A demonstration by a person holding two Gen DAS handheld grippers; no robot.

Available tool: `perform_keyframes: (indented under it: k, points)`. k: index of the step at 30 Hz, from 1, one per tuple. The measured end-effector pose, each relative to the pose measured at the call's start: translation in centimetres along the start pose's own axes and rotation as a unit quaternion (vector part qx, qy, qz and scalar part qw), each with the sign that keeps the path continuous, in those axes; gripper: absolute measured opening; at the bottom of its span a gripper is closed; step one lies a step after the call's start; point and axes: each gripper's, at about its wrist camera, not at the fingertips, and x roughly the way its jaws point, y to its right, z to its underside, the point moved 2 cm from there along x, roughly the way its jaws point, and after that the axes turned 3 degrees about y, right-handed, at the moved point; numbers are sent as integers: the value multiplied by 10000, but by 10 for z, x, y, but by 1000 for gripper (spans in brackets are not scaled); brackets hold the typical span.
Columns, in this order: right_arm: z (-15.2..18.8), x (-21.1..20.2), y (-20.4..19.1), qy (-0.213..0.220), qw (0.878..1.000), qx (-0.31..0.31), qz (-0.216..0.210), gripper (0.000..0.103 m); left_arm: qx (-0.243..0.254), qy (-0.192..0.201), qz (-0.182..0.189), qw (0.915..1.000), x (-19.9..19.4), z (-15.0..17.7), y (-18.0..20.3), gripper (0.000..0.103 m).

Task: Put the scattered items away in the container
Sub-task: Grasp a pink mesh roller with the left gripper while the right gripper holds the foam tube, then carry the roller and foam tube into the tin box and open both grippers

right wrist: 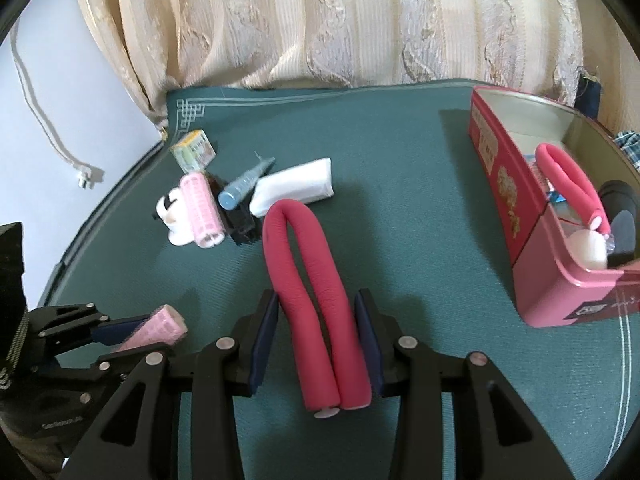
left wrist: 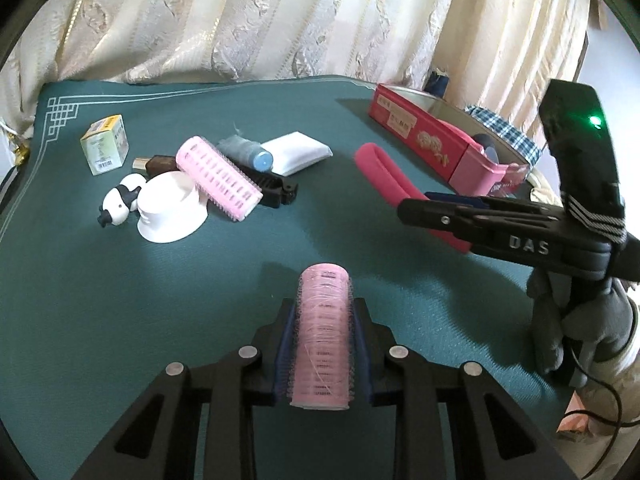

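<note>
A pink hair roller is clamped between the closed pads of the left gripper, held lengthwise and lifted off the green table mat. The right gripper sits around a dark pink bendy foam roller that is folded into a U, both legs running between the jaws — the left pad looks a touch off the foam, so whether it is actually squeezed can't be told from these views.

The pink tin box is parked at the right side of the mat, near the right edge, with its long side angled toward the back curtain. Already inside it: one lighter pink bendy roller, a white bottle-shaped thing and a dark object that can't be made out.

Open room: a wide bare stretch of mat is left between the grippers and the box, and the whole near-left part of the mat is free too. The clutter is bunched toward the back-left corner, well apart from the box.

Counted in that bunch:
- one pink hair roller, lying across a black clip
- one white cup-like piece, tipped on its side
- one panda figure touching it
- one small carton, nearest the corner
- one blue-capped tube
- one white folded pack
- one brown item, half hidden

So two stiff pink rollers and two bendy ones are visible in total — one of each gripped or straddled.
</note>
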Motion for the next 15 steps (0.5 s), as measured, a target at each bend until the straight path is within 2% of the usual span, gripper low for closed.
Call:
perform_keyframes:
  k: [9,15]
  points:
    - [-14,-36,16,591,9975,373,89,43,-27,88,52,9999,3,-13,9,29]
    - [-25,-71,48,1155,9897,676,502,43,34,212,241,9995,7,-34,23,29]
